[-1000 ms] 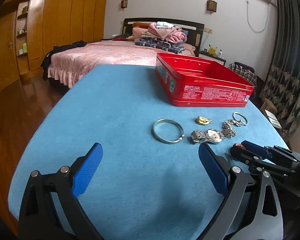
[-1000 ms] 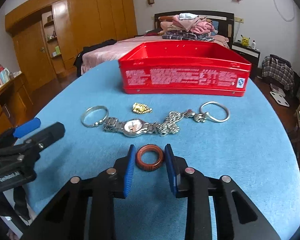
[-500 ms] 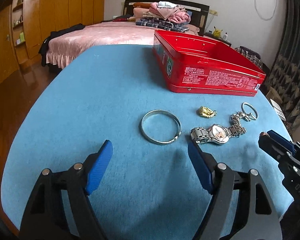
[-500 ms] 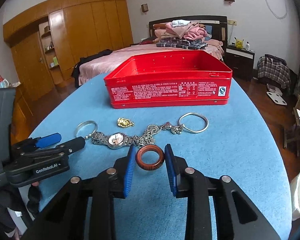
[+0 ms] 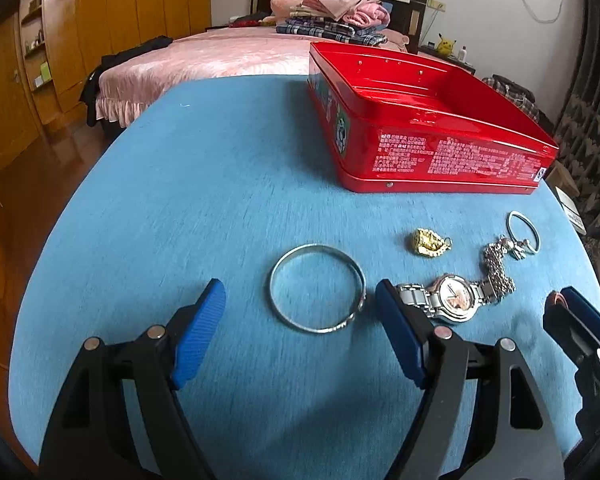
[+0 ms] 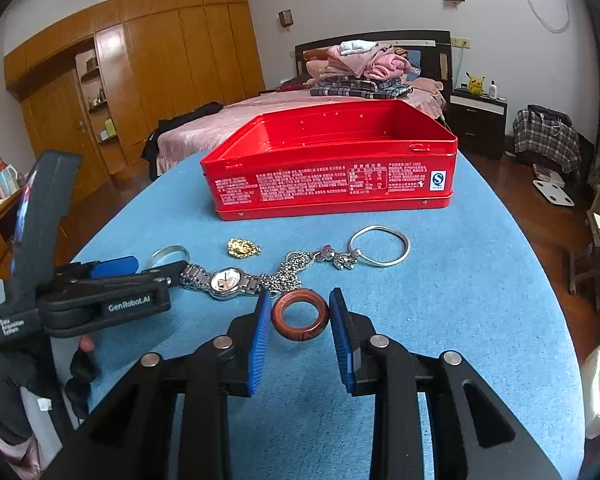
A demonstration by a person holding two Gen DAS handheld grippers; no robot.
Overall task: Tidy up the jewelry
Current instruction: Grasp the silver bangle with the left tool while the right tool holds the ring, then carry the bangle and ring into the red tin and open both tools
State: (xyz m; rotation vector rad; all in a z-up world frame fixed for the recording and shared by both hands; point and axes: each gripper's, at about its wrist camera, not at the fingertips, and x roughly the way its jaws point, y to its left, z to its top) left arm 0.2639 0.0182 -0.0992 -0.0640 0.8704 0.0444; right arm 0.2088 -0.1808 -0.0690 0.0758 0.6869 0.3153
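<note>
Blue cloth covers the counter (image 5: 220,160) in the left wrist view, and the left tongs (image 5: 300,312) hover low over it with their jaws spread wide and nothing between them. A silver bangle (image 5: 317,288) lies flat just ahead, in the gap between the blue pads (image 5: 198,328), with its right edge close to the right pad. A watch (image 5: 452,300) lies just right of it, its band ending near that same pad. Farther right are a gold charm (image 5: 430,242), a clumped chain (image 5: 498,268) and a second silver ring (image 5: 523,232). An open red tin (image 5: 440,152) stands behind them all, apart from the jewelry. To take the bangle cleanly, I judge that the left tongs should shift slightly left so the right pad clears the watch band, then close across the bangle's width.

From the right wrist view, the right tongs (image 6: 300,318) are closed on a reddish-brown ring (image 6: 300,314), both pads touching its outer edge, the ring held level above the cloth. The tin (image 6: 332,168) stands straight ahead, open side up. The carry probably needs a lift over the chain (image 6: 290,270) and the tin's near wall, keeping the ring level, and release only once it is well inside.
</note>
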